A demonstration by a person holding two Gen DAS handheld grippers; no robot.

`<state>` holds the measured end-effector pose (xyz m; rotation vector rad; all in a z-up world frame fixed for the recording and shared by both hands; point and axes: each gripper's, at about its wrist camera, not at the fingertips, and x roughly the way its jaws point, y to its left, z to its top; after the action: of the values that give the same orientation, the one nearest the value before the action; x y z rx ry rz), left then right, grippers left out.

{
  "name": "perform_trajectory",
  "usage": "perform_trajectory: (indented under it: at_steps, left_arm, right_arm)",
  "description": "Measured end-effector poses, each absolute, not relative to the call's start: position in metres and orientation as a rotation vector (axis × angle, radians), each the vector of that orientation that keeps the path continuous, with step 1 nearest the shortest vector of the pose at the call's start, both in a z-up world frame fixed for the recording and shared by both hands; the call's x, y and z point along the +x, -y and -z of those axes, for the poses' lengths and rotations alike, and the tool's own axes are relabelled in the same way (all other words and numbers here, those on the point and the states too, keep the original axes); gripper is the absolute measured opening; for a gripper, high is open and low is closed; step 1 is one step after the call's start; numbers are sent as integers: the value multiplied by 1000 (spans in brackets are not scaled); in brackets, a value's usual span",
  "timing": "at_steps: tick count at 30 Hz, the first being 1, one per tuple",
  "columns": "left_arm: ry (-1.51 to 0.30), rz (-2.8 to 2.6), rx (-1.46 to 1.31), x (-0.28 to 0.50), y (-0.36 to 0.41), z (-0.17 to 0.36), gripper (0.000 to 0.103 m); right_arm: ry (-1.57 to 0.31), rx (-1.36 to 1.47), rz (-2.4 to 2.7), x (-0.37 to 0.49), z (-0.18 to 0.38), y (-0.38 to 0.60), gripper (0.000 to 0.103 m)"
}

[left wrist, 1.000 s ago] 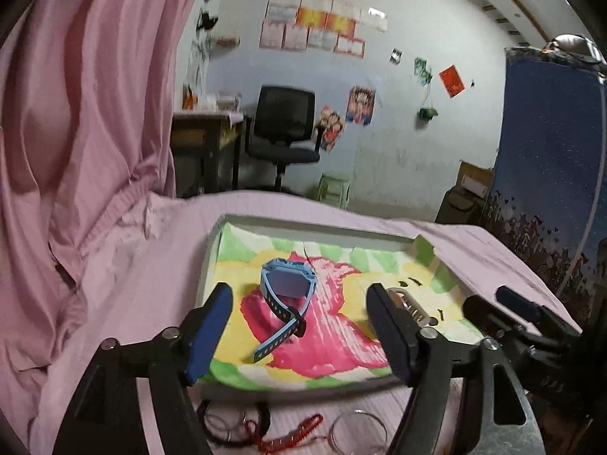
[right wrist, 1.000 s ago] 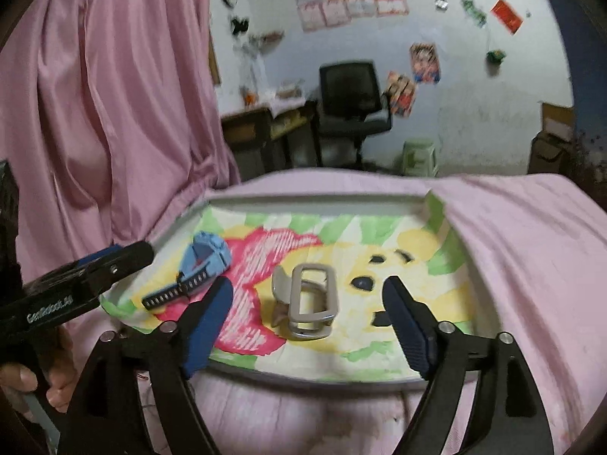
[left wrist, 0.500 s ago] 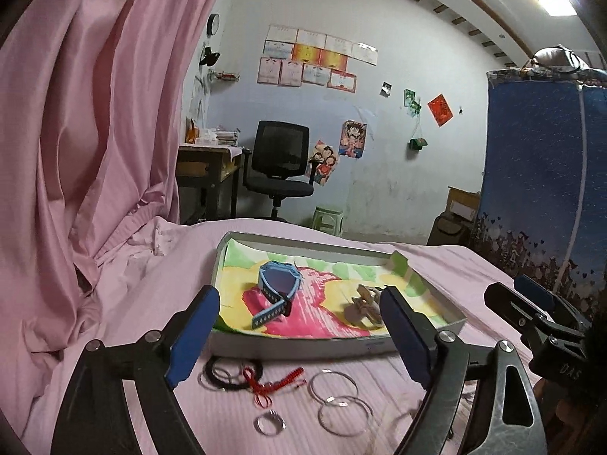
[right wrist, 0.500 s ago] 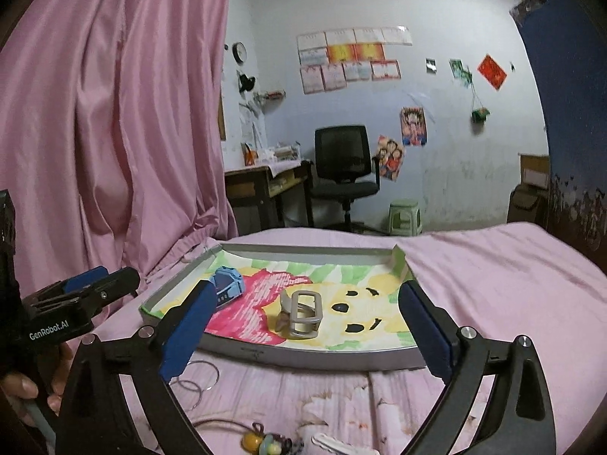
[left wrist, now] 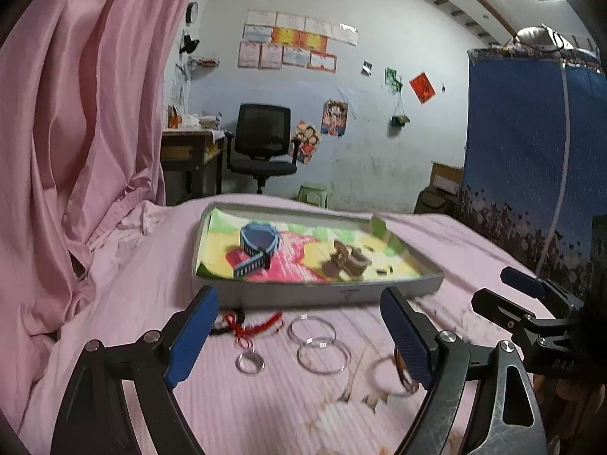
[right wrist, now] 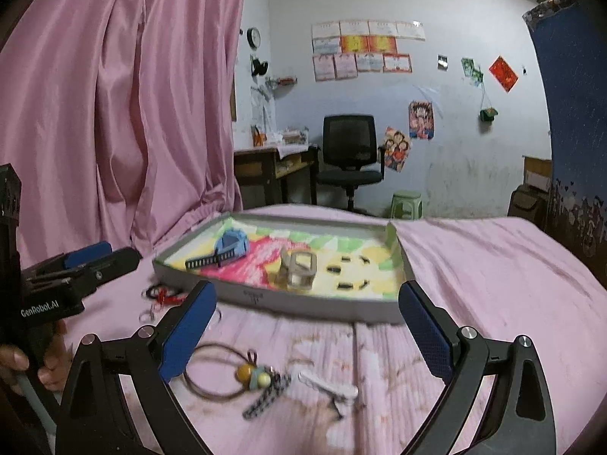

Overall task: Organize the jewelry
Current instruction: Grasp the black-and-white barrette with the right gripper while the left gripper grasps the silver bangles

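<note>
So, progress: we're partway, roughly a third by our count.
Done: 2 items sit in the tray (left wrist: 318, 294) – blue watch (left wrist: 258, 244) at its 10 o'clock, grey hair claw (left wrist: 347, 261) near centre, apart from each other.
Left, L side: on the pink cloth (left wrist: 132, 303) just in front of the tray, red cord bracelet (left wrist: 252, 326) at 9 o'clock of the loose group w/ a dark ring beside it, two clear bangles (left wrist: 316, 343) mid, small ring (left wrist: 250, 362) at 6 o'clock, thin bangle (left wrist: 389, 377) at 3 o'clock.
Left, R side: bead necklace (right wrist: 235, 373) on a brown cord and white hair clip (right wrist: 330, 386), both near us, well apart from the tray.
Left gripper (left wrist: 299, 335): released, jaws wide, nothing between them; it hovers over the bangles.
Right gripper (right wrist: 307, 331): released too, empty, above the necklace and clip.
Next, our guess: each tool takes what's under it – bangles for L, necklace or clip for R.
Risk, our guess: thin bangles lie flat on soft cloth, so hard to pinch w/o snagging fabric.
Blur: both views smeared, so small details are unsure.
</note>
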<state>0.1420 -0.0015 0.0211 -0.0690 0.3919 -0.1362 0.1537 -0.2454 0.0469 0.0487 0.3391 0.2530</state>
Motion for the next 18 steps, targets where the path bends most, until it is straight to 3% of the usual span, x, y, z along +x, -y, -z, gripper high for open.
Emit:
perform_trajectory:
  at_steps: [8,13,18]
  left_arm:
    - [-507,162,-39,147,3,-5,86]
    - [-591,209,-39,157,3,6,75]
    - [-683,251,-31,172,8,16,64]
  right_arm:
    - [-470,21,-284,157,-26,242,90]
    - [-566,19,-304,162,-13,239,71]
    - [-648,29,-330,168,1,234,58]
